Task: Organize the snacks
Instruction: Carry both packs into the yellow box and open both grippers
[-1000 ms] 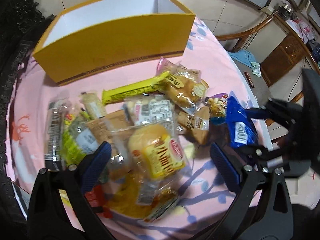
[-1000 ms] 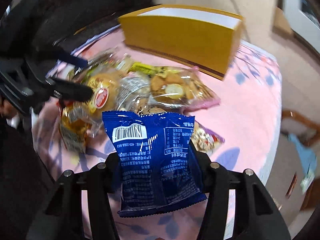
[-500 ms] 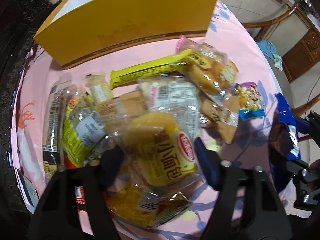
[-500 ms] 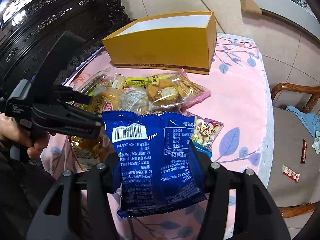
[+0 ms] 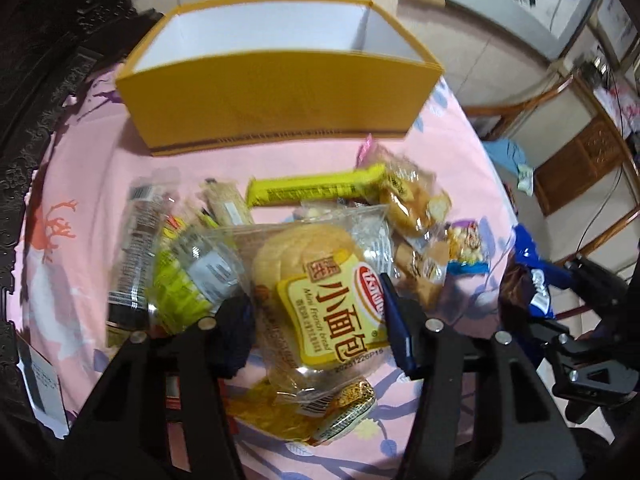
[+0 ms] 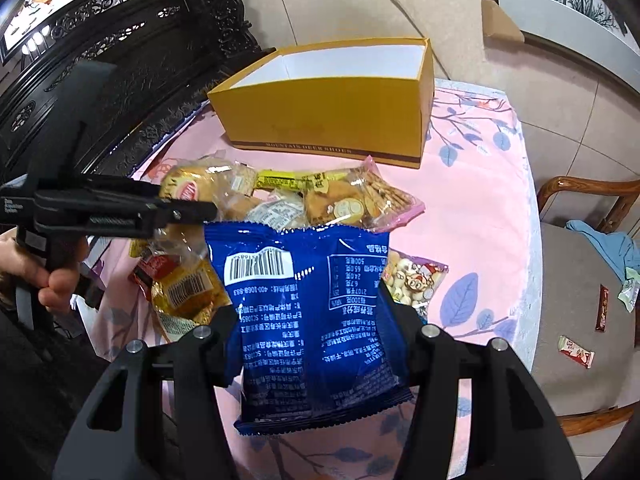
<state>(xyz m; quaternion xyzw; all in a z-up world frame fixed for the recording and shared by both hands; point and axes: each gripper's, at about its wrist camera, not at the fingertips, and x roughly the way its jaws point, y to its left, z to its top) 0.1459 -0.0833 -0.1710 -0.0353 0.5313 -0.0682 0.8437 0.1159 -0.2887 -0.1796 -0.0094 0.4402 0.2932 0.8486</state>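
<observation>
A yellow box [image 6: 332, 120], white inside, stands on the pink leaf-patterned bench [image 6: 480, 200]; before the box, a blue packet [image 6: 312, 320] printed white.

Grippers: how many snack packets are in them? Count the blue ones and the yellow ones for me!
Blue foil snack packet, clamped in the right gripper: 1
Clear-and-yellow mini bread packet, between the closing jaws of the left gripper: 1
Total: 2
</observation>
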